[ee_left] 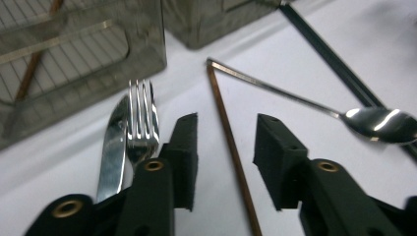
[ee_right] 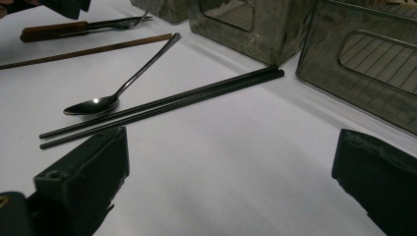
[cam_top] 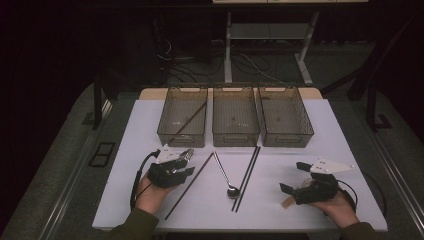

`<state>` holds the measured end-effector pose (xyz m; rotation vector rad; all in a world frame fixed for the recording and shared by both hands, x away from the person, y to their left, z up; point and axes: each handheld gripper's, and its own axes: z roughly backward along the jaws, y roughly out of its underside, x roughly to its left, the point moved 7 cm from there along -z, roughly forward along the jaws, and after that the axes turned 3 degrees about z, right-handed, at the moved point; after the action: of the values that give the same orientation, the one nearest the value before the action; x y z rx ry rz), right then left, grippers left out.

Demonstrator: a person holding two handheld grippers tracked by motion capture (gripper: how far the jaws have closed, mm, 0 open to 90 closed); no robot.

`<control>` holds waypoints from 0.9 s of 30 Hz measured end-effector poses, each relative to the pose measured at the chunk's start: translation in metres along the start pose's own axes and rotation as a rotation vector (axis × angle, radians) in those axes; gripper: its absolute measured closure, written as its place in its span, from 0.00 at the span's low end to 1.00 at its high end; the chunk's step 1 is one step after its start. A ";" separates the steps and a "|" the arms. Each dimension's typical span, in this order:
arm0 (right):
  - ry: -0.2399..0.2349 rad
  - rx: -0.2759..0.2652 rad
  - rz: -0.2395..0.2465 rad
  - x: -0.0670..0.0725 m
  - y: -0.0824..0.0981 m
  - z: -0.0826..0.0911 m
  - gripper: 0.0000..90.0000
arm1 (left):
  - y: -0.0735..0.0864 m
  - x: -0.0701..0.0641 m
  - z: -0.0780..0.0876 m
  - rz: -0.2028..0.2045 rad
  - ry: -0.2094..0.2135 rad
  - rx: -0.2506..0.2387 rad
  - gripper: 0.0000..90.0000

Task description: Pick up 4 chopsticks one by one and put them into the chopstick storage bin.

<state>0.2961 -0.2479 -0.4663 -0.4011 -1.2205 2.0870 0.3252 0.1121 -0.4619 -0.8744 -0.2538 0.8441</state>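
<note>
Fig.: I'm holding the L gripper (ee_left: 223, 147) low over the white table (cam_top: 320, 130), jaws part spread w/ a gap between the pads, pinching nothing. The brown chopstick (ee_left: 231, 142) is lying on the table and running straight through that gap, btw the two pads; I'm not seeing either pad touching it. In the high view the L gripper (cam_top: 176, 167) is sitting at the chopstick's (cam_top: 192, 182) near-left side.

Just left of the L jaws, a fork (ee_left: 142, 118) and a knife (ee_left: 112, 147) are lying side by side (the fork's tines are pointing toward the trays). The spoon (ee_left: 378, 124) is lying to the right, its handle tip meeting the chopstick's far end. A pair of black chopsticks (cam_top: 247, 175) is lying beyond the spoon (cam_top: 227, 182).

Three grey trays (cam_top: 235, 131) are standing in a row at the far side; the left one is holding another brown chopstick (cam_top: 192, 120).

I'm resting the R gripper (cam_top: 295, 180) well apart at the table's right, jaws spread wide, nothing btw them.
</note>
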 end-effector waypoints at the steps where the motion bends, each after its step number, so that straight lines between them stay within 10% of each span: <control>1: 0.001 0.001 0.000 0.000 0.000 0.000 0.01 | 0.002 0.000 -0.001 0.015 0.012 0.000 0.71; 18: 0.000 0.004 0.007 0.000 0.000 0.000 0.01 | 0.021 -0.012 -0.027 -0.026 0.023 0.157 0.90; 27: -0.001 0.006 0.007 0.001 0.000 -0.001 0.01 | 0.023 -0.014 -0.029 -0.042 -0.003 0.154 0.91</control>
<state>0.2959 -0.2472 -0.4669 -0.4022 -1.2143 2.0966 0.3187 0.0934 -0.4959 -0.7214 -0.2062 0.8151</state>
